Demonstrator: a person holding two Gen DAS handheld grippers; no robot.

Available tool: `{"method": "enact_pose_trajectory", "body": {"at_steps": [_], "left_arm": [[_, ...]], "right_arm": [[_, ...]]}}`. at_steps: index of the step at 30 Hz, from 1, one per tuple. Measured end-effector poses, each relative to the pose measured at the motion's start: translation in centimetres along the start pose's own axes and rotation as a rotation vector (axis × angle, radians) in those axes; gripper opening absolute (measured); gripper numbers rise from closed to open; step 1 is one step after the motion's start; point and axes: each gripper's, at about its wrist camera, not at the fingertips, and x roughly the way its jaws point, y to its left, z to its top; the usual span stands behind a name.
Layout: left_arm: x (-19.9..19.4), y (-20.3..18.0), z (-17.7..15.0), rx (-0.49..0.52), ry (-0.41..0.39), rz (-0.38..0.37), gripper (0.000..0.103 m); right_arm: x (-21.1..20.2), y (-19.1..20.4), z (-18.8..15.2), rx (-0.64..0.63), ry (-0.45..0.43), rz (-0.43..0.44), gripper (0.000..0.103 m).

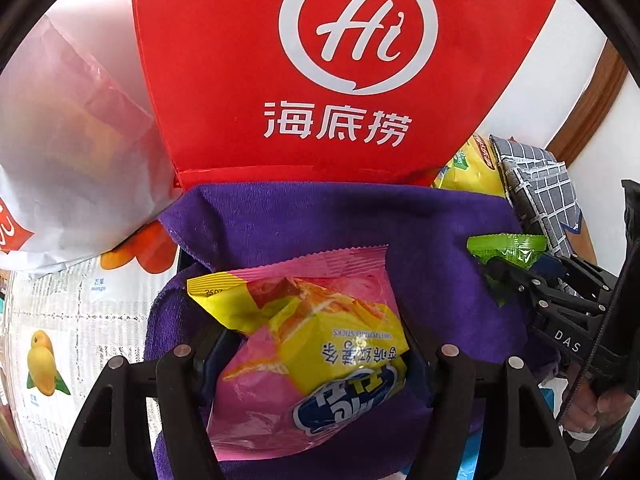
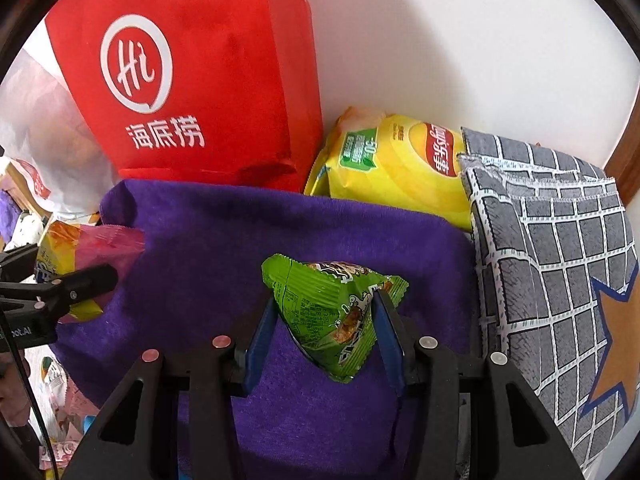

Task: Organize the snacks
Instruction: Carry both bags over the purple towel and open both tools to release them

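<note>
Jaws of the left gripper stand about half open around a pink-and-yellow snack packet, their blue pads pressed to its sides so the packet is held above a purple cloth. Over on the right gripper the jaws are narrower and clamp a small green triangular snack packet, which also hangs over the same cloth, to the right of the pink packet. Behind the cloth a red paper bag with a white round logo stands upright, and beside it on the right a yellow chip bag lies on its side against the white wall. A grey grid-patterned cloth sits folded at the far right, touching the chip bag. Left of the red bag is a white plastic bag, its contents too blurred to name. Fruit-printed covering shows on the bench, probably a tablecloth.
</note>
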Motion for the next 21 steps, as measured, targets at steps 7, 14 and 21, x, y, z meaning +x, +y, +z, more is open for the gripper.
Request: {"method": "enact_pose_trajectory", "body": {"at_steps": [7, 14, 21], "left_arm": [[0.7, 0.1, 0.1, -0.001, 0.026, -0.001, 0.069], [0.9, -0.2, 0.2, 0.008, 0.032, -0.002, 0.07], [0.7, -0.1, 0.3, 0.012, 0.043, -0.009, 0.07]], "right_arm": [[0.7, 0.0, 0.0, -0.003, 0.019, -0.004, 0.048], [1.0, 0.5, 0.1, -0.011, 0.022, -0.007, 0.05], [-0.3, 0.7, 0.4, -0.029, -0.011, -0.011, 0.069]]}}
